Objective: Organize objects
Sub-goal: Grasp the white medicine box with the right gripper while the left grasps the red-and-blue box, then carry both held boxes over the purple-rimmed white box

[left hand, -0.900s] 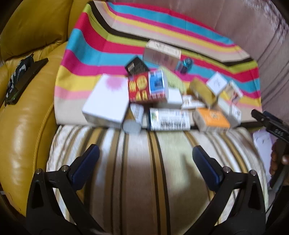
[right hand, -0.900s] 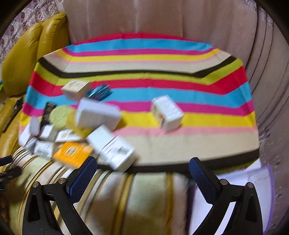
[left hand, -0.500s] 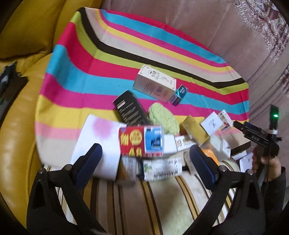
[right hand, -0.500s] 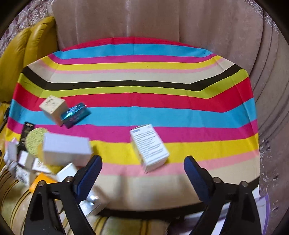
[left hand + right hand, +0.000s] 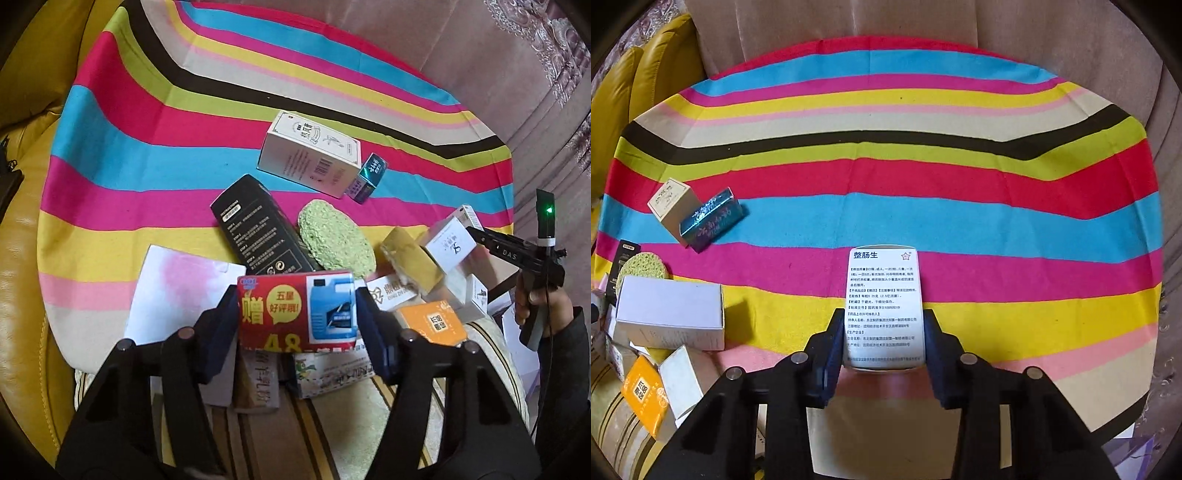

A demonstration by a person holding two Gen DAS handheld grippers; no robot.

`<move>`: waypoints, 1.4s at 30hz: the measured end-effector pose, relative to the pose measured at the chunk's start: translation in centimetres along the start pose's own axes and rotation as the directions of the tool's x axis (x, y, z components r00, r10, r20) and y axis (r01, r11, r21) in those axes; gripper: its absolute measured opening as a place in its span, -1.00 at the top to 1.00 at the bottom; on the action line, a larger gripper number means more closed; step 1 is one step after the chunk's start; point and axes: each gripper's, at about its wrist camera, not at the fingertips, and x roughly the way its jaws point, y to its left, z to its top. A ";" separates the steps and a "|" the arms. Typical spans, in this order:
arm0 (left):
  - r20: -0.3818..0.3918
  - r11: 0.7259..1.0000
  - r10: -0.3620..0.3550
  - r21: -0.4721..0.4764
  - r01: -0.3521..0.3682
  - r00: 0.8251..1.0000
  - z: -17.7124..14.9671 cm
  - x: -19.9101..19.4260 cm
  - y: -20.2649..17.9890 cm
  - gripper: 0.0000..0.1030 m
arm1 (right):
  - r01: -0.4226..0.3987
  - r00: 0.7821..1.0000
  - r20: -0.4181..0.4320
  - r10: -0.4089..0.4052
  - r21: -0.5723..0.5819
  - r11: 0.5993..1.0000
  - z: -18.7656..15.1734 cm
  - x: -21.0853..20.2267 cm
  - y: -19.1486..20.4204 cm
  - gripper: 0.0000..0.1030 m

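Boxes: my left gripper (image 5: 297,319) clamps the red box (image 5: 295,308) at lower centre; my right gripper (image 5: 881,349) clamps the white box (image 5: 884,308).

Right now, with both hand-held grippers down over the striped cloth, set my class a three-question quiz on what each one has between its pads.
1. True or false: the right hand-held gripper is shut on the white medicine box.
2. What lies between the left hand-held gripper's pads? A) the green sponge B) the red and blue box C) the black box
3. Fill in: the small teal box leans against the ____ box.

Key
1. True; both pads press its long sides.
2. B; the pads sit at its two ends, apparently gripping it.
3. Cream.
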 end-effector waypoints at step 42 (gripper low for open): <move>-0.248 0.803 -0.304 0.452 0.388 0.920 -7.8 5.5 -33.2 -0.25 | 0.271 0.962 -0.082 -0.261 0.404 0.874 -21.2 -14.3 -11.0 0.21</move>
